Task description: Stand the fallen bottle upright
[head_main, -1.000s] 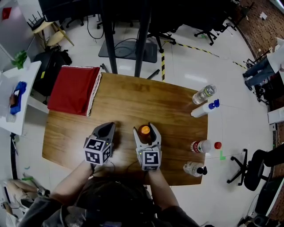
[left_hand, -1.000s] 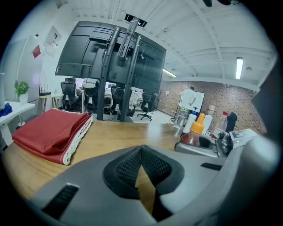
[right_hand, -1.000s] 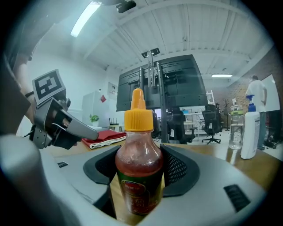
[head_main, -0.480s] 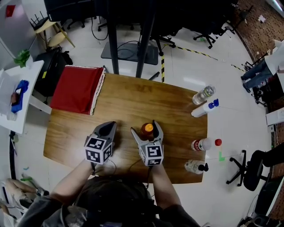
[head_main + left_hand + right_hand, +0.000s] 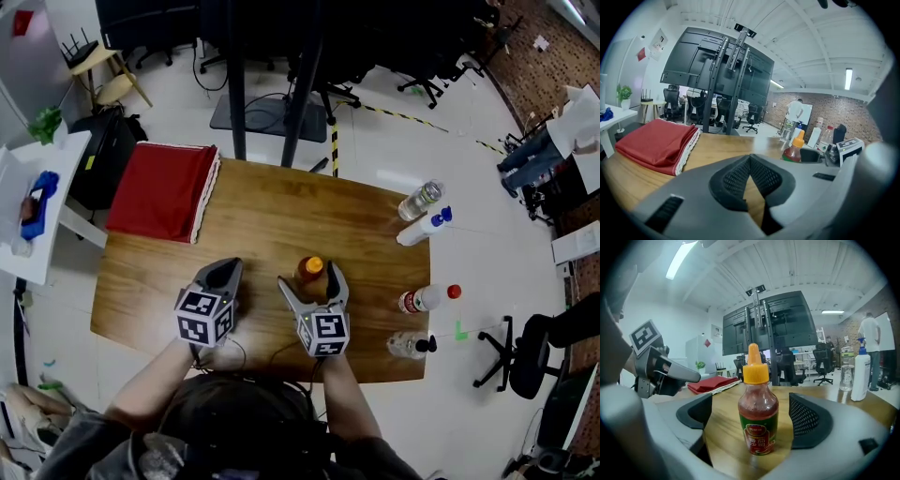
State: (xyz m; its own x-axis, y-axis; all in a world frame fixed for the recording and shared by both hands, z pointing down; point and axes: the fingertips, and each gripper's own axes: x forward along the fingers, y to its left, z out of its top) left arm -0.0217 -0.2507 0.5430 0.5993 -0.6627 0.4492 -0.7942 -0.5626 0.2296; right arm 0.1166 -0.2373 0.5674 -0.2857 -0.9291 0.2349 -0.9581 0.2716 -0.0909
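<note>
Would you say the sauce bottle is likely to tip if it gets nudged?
Probably fairly easily: the bottle stands tall on a narrow base. It looks nearly full, so likely heavy for its size. Tipped, its round body might roll.

- The sauce bottle (image 5: pixel 758 413) is small and clear. It holds red sauce and has an orange nozzle cap and a green-and-red label.
- It stands upright on the wooden table (image 5: pixel 262 225), roughly at the middle.

In the left gripper view, my left gripper (image 5: pixel 750 158) covers the base of the sauce bottle (image 5: pixel 794 151) — only its top shows. Its label print is too small for me to read — even close up.
</note>
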